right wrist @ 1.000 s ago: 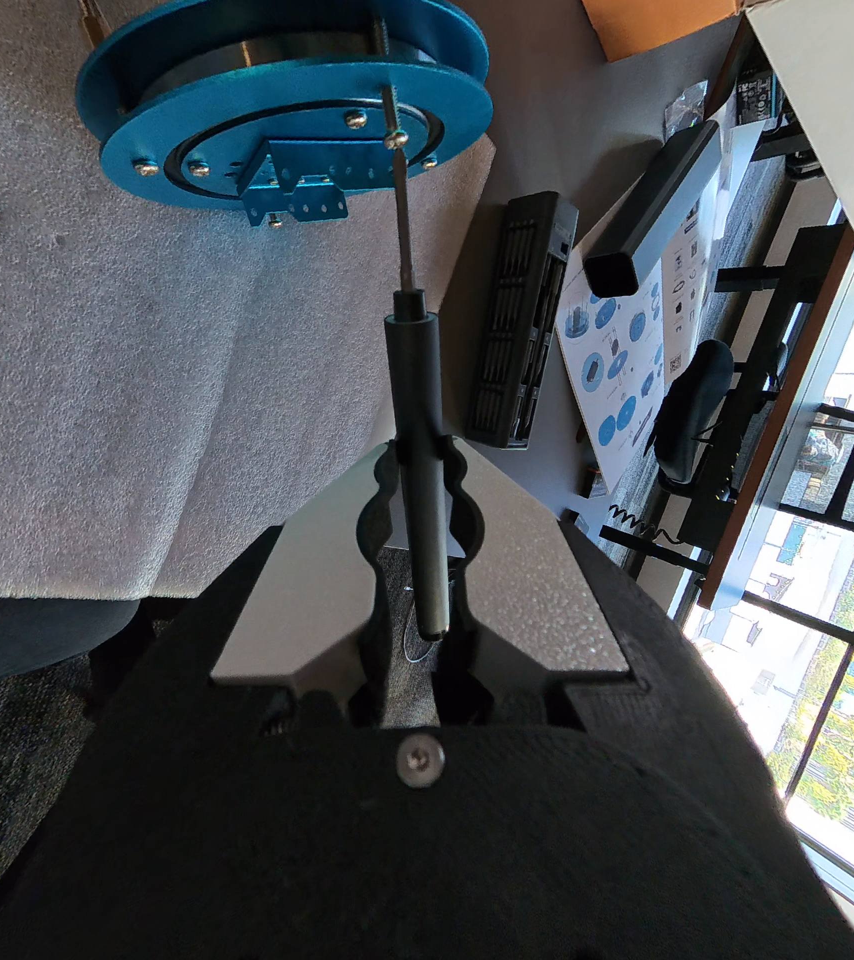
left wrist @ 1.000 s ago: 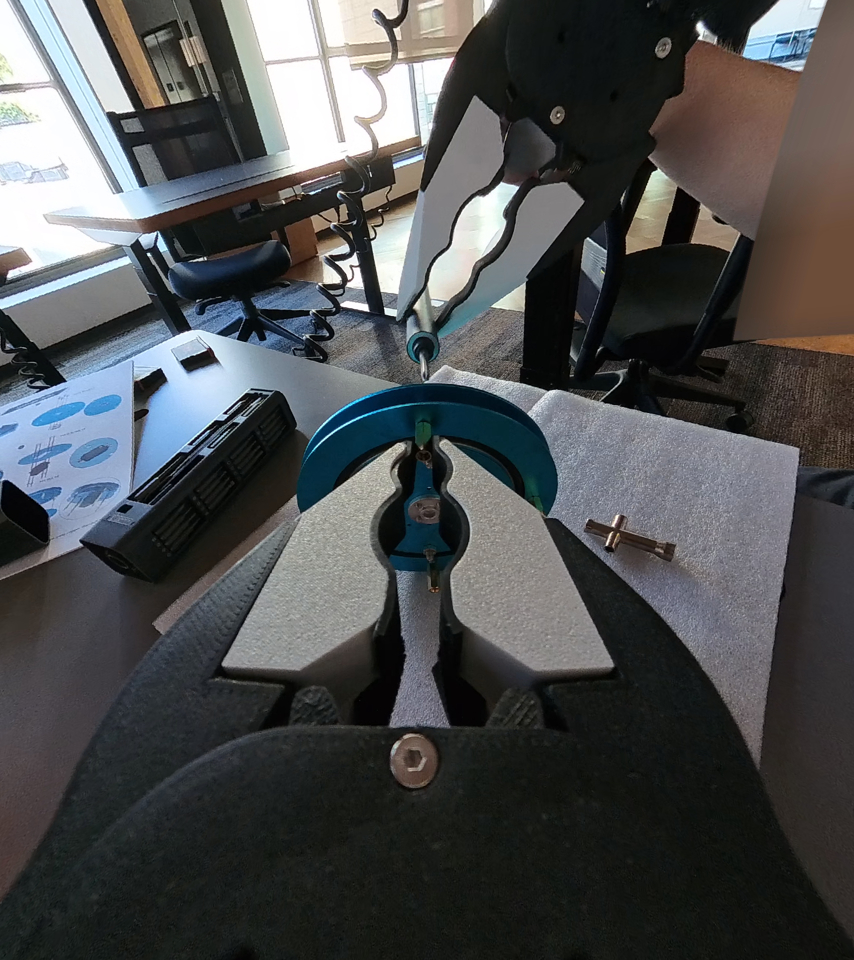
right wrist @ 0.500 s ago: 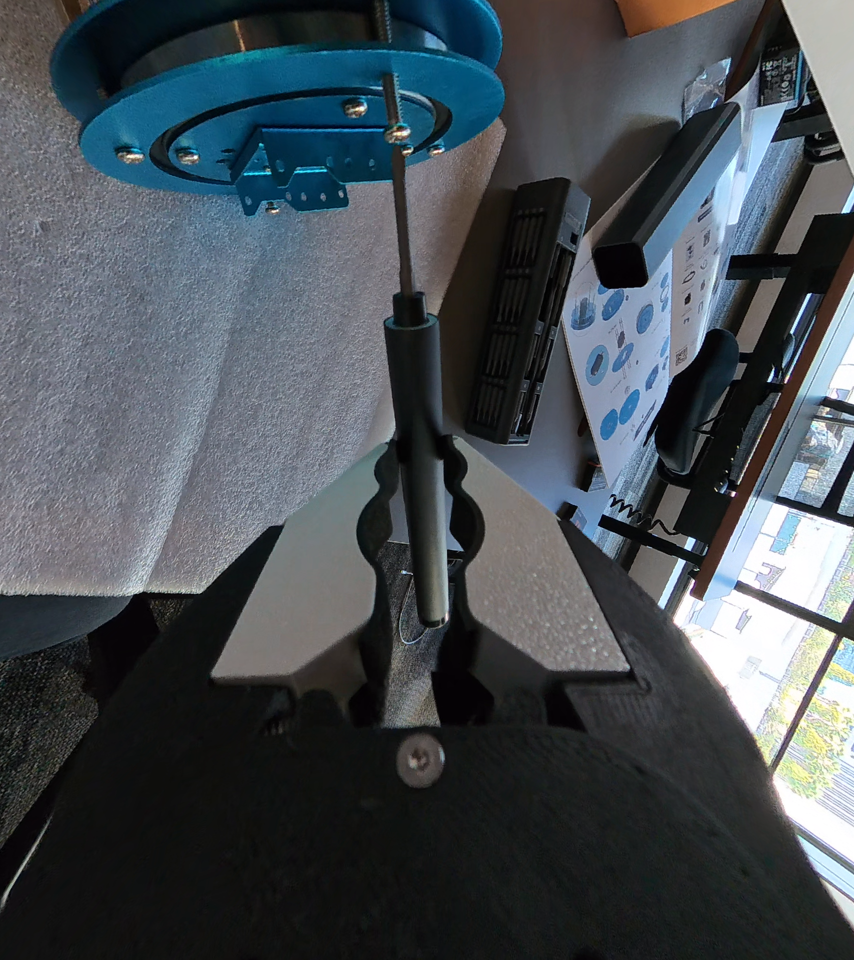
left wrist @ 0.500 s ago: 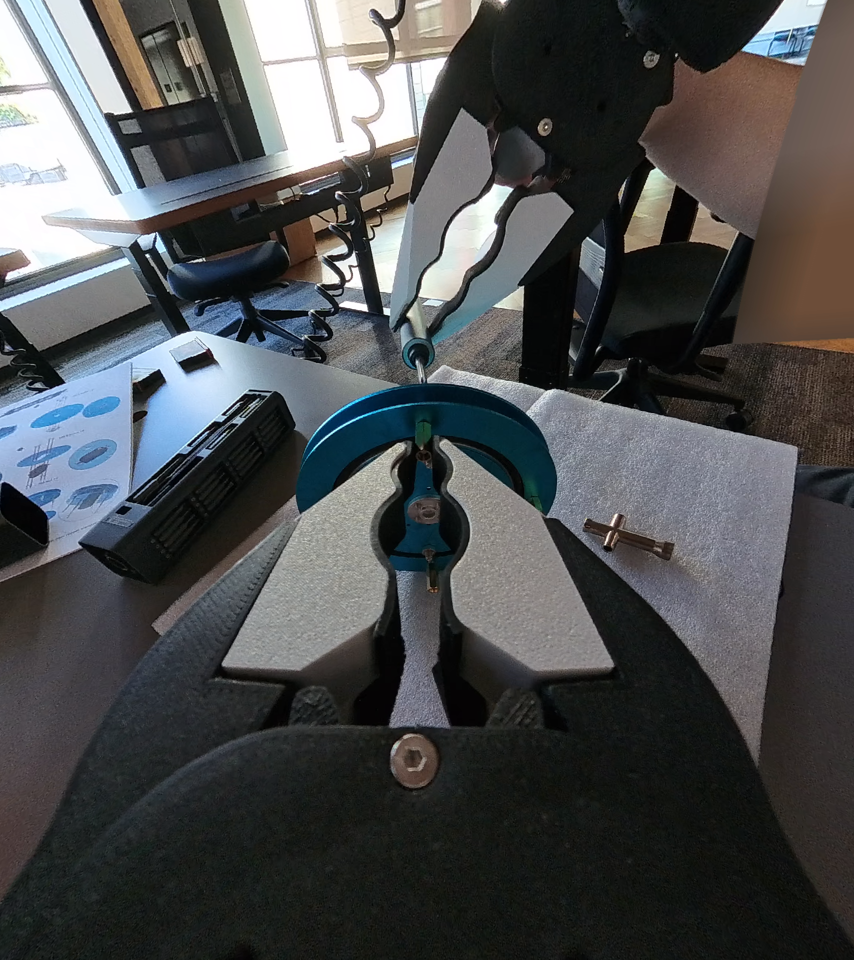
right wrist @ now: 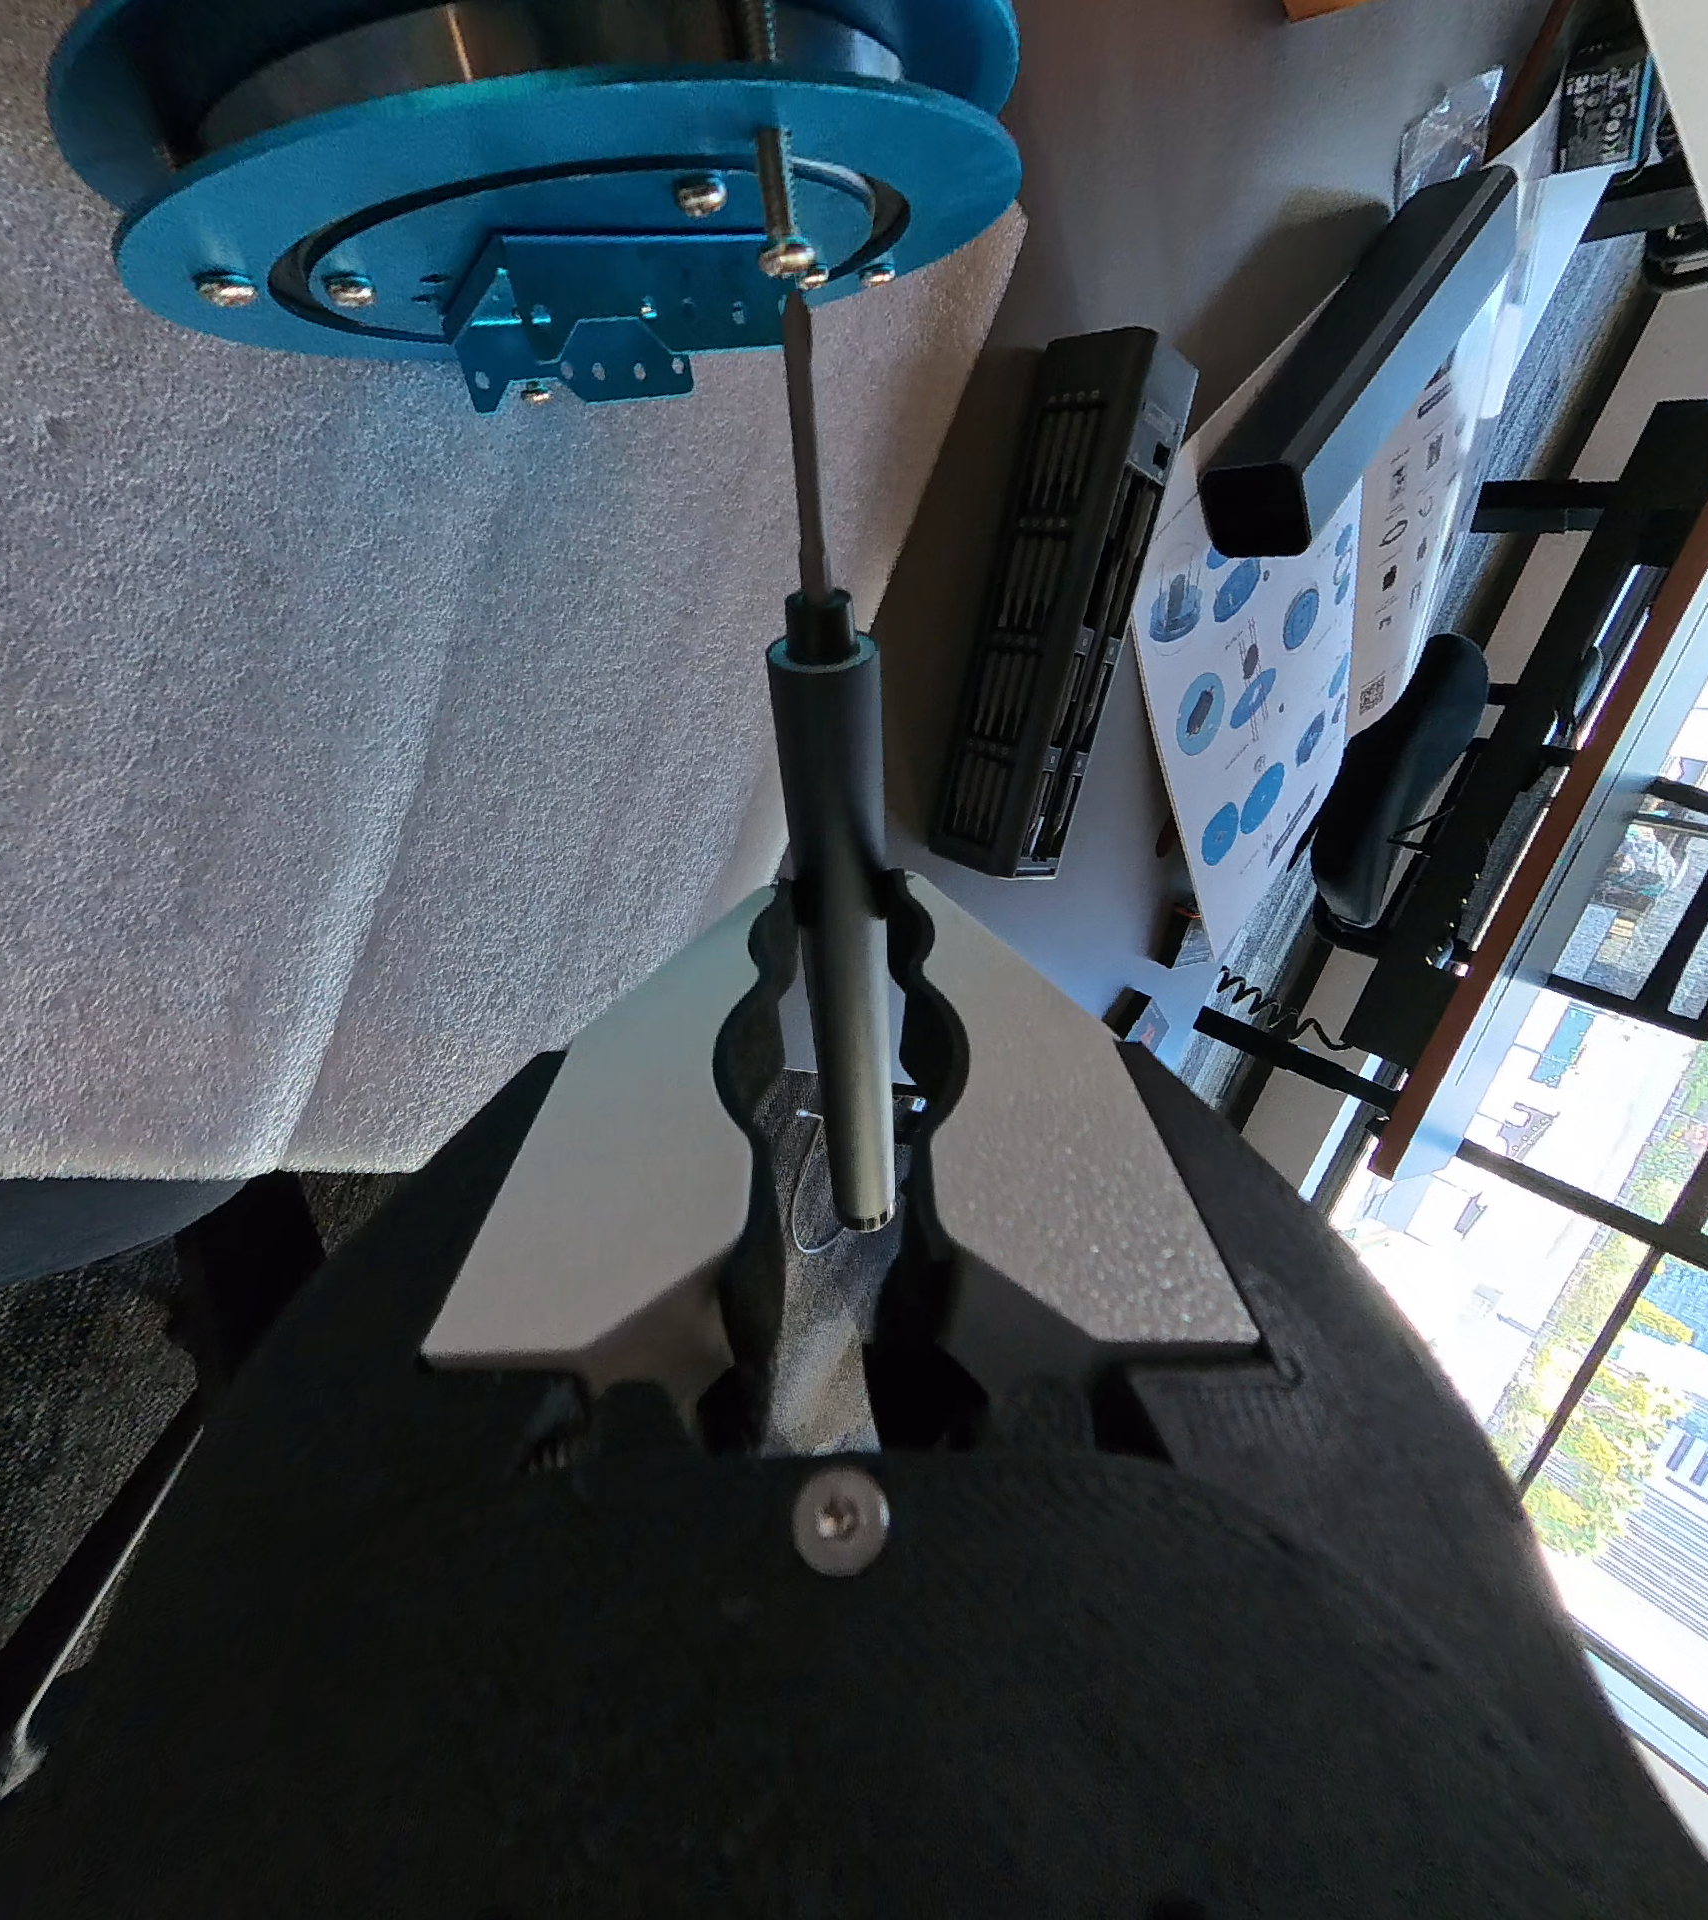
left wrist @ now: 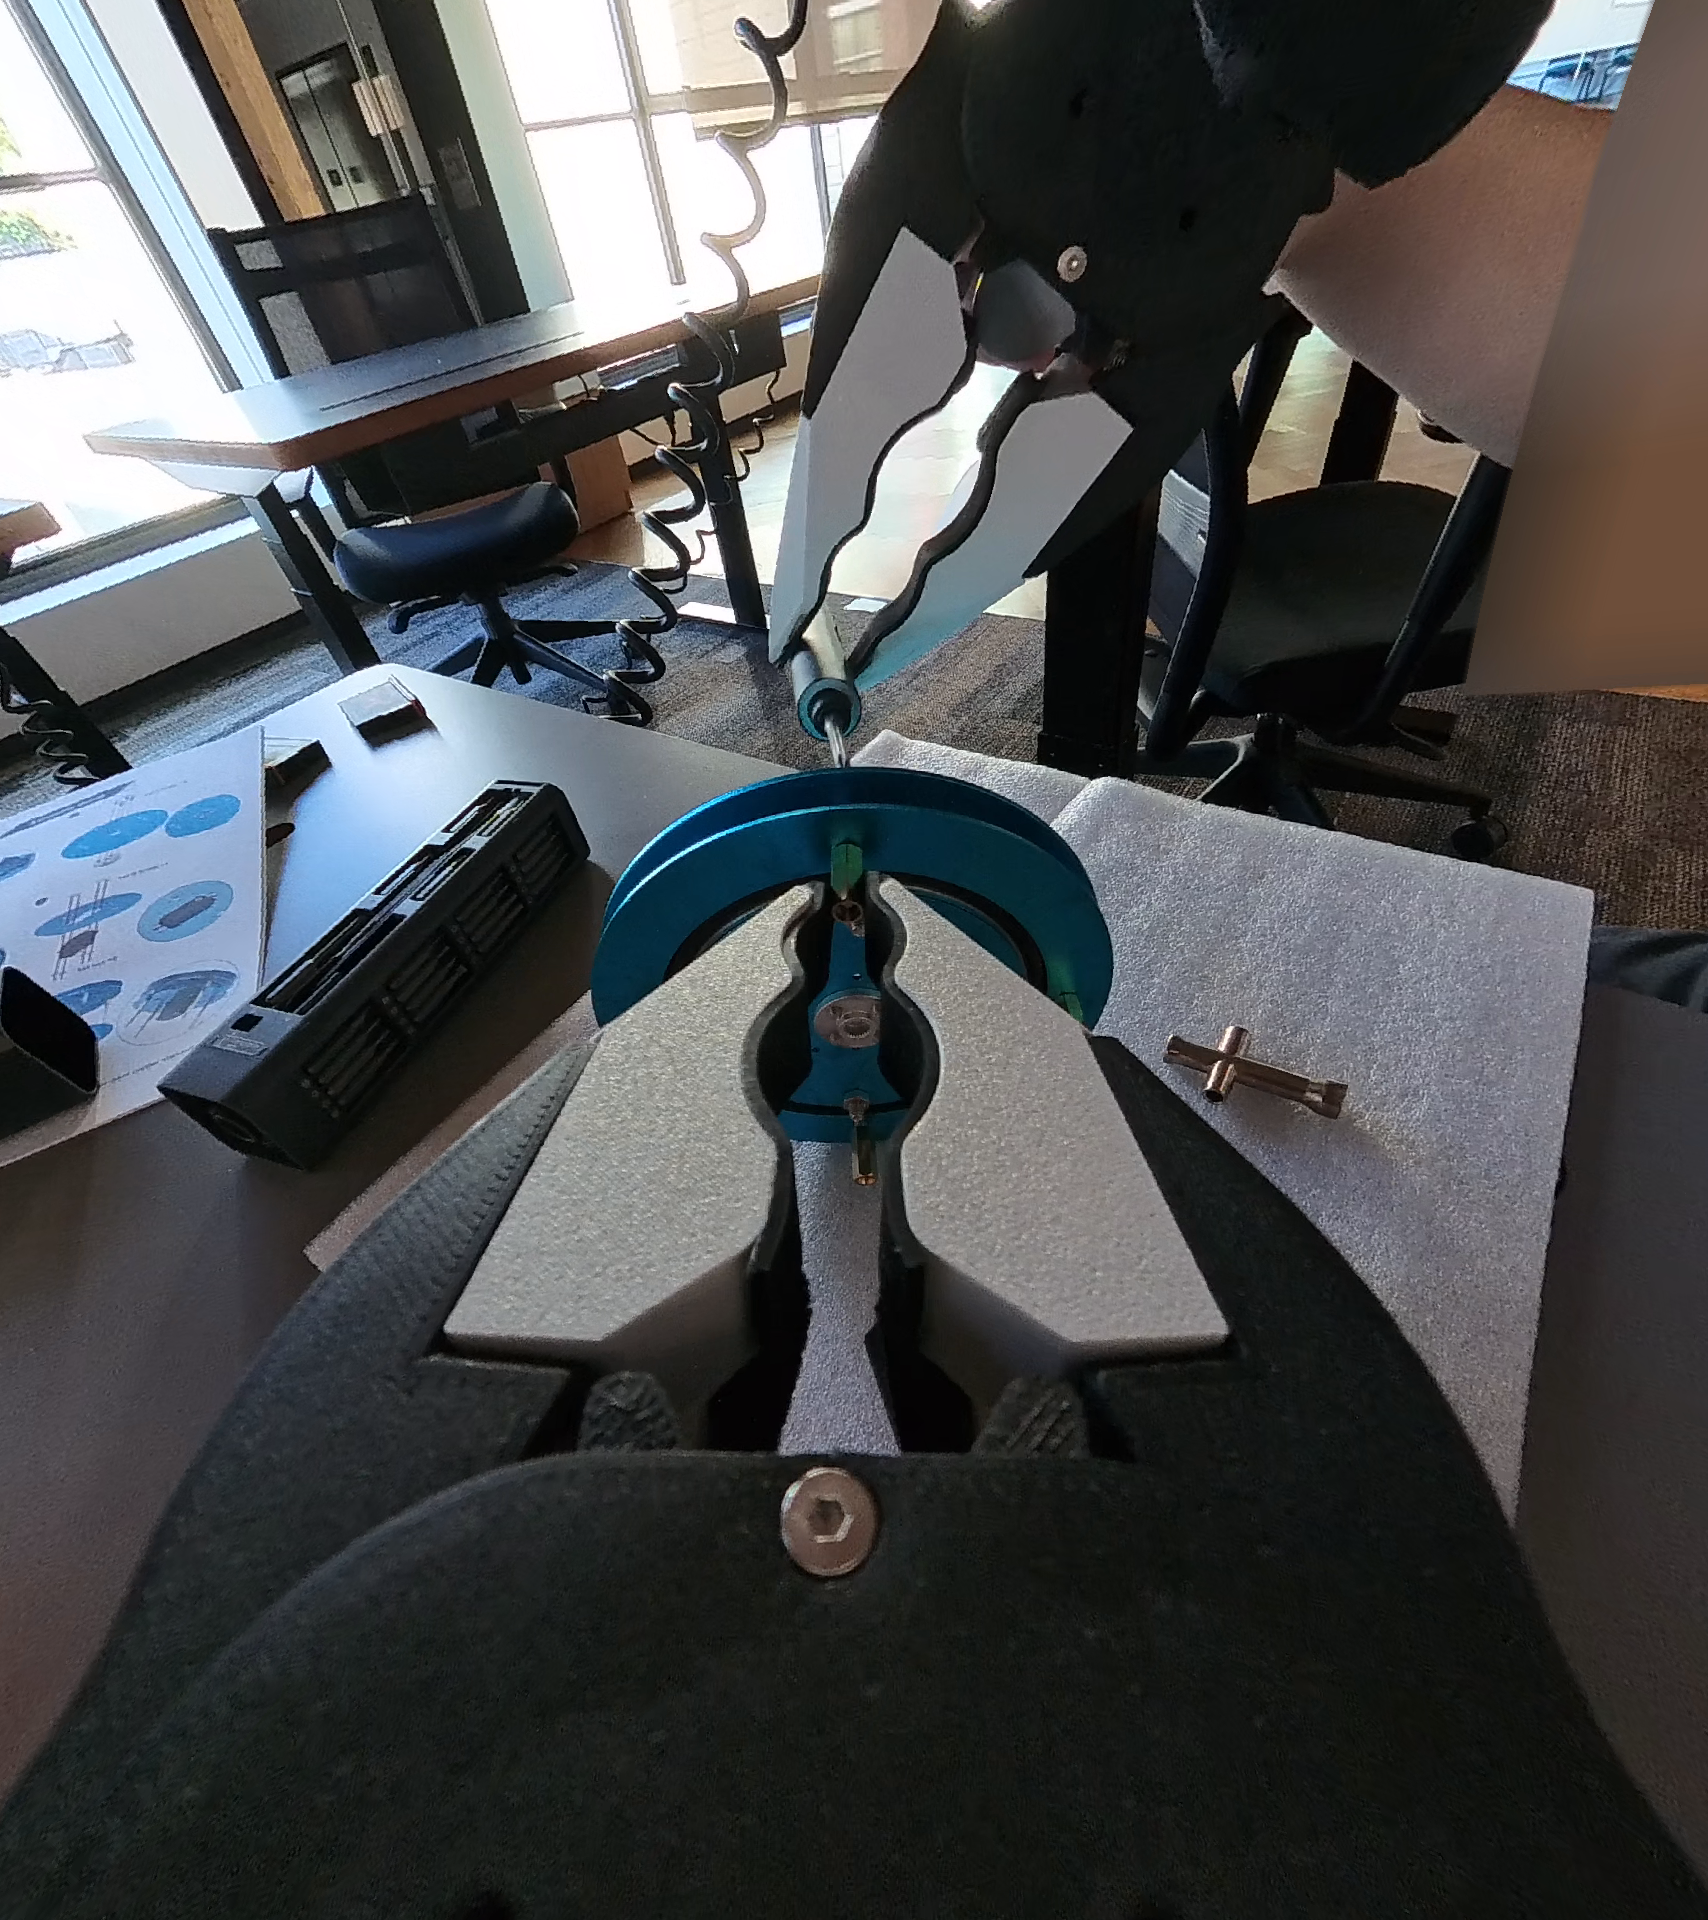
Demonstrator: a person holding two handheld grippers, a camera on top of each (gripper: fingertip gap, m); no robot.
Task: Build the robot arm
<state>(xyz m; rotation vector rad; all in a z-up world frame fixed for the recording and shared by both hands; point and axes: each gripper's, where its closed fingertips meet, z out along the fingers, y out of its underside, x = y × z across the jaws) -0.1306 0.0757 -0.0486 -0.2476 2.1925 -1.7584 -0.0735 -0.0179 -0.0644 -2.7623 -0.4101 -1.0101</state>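
Right tongs (right wrist: 834,894) clamp screwdriver (right wrist: 824,831); left tongs (left wrist: 845,894) grip blue wheel (left wrist: 725,883).

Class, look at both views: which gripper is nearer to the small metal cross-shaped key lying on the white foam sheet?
Left. The left gripper sits low beside the cross-shaped key, at the blue wheel; the right gripper hangs above the wheel's far side.

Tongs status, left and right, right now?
Left tongs: shut on the blue wheel assembly.
Right tongs: shut on the screwdriver.
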